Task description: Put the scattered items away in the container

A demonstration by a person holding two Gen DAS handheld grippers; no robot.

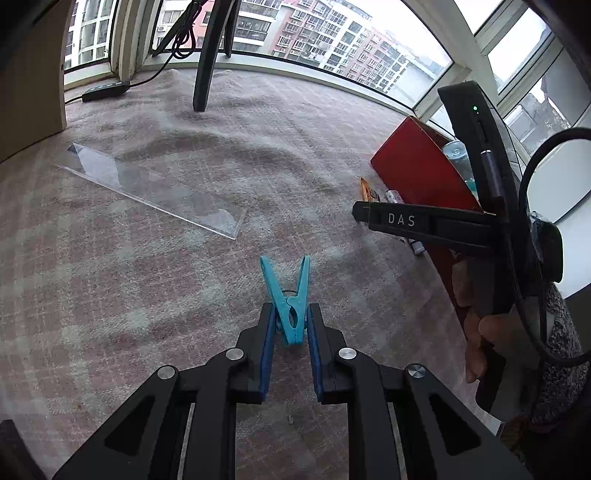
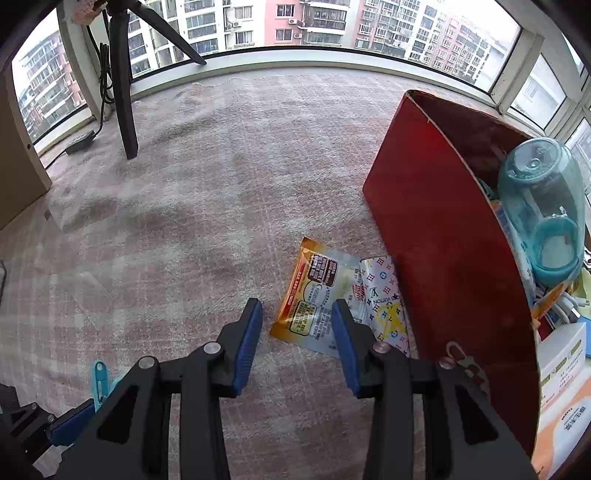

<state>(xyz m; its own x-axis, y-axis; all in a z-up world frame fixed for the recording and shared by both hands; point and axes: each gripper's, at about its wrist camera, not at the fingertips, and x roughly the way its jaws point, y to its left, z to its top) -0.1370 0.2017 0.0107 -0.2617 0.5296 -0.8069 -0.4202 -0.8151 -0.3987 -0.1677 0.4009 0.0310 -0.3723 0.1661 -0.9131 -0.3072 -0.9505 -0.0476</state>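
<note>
A teal plastic clothespin (image 1: 291, 306), light, stiff and slick, sits pinched at its spring waist between the left gripper (image 1: 291, 325) fingers, seemingly just above the carpet (image 1: 184, 277). The right gripper (image 2: 297, 325) hangs open over a crinkly foil sachet (image 2: 314, 295), best taken by an edge, the red box (image 2: 436, 229) at its two o'clock.

Pinkish plaid carpet (image 2: 207, 192) all over the floor, bit rumpled. Curved bay windows (image 2: 295, 26) wrap the far edge, apartment blocks outside, flat daylight. Black tripod leg (image 2: 123, 110) and power strip (image 1: 105, 91) at the far left corner.
</note>
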